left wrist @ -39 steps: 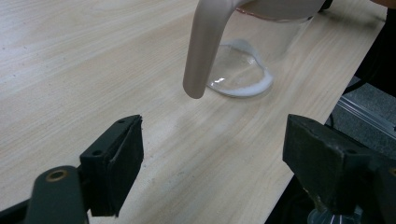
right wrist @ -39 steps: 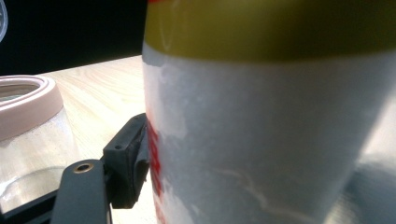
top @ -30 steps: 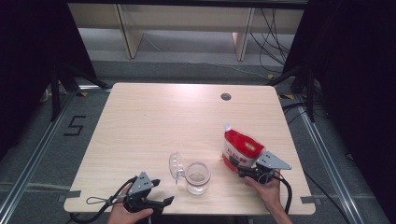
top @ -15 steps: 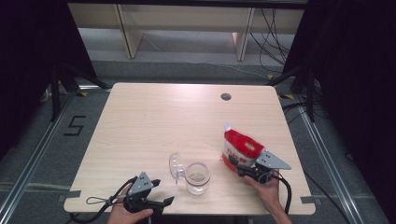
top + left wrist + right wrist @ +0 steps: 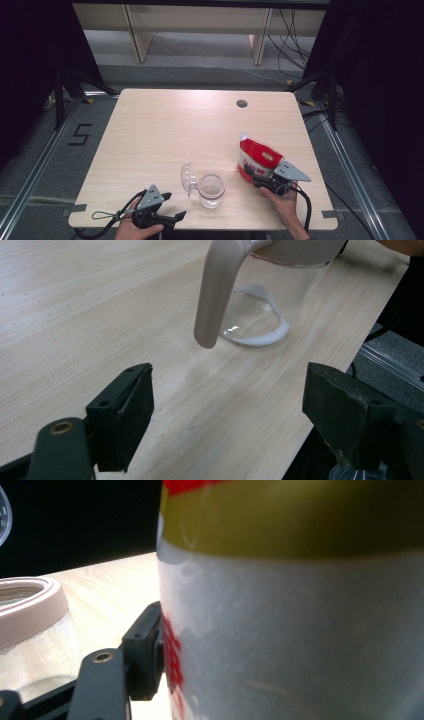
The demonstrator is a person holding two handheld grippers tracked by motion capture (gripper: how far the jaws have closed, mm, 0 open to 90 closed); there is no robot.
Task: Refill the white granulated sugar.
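A red and white bag stands on the wooden table at the front right. My right gripper is shut on its lower part; in the right gripper view one black pad presses the bag's side and the other jaw is hidden behind it. A clear glass jar with a little pale content stands left of the bag, its hinged lid swung open to the left. My left gripper rests open near the front edge, jaws empty and aimed at the jar.
A pale clasp hangs from the jar just beyond my left jaws. A round cable hole sits at the table's far edge. The left gripper's cable loops at the front left corner. Dark curtains flank both sides.
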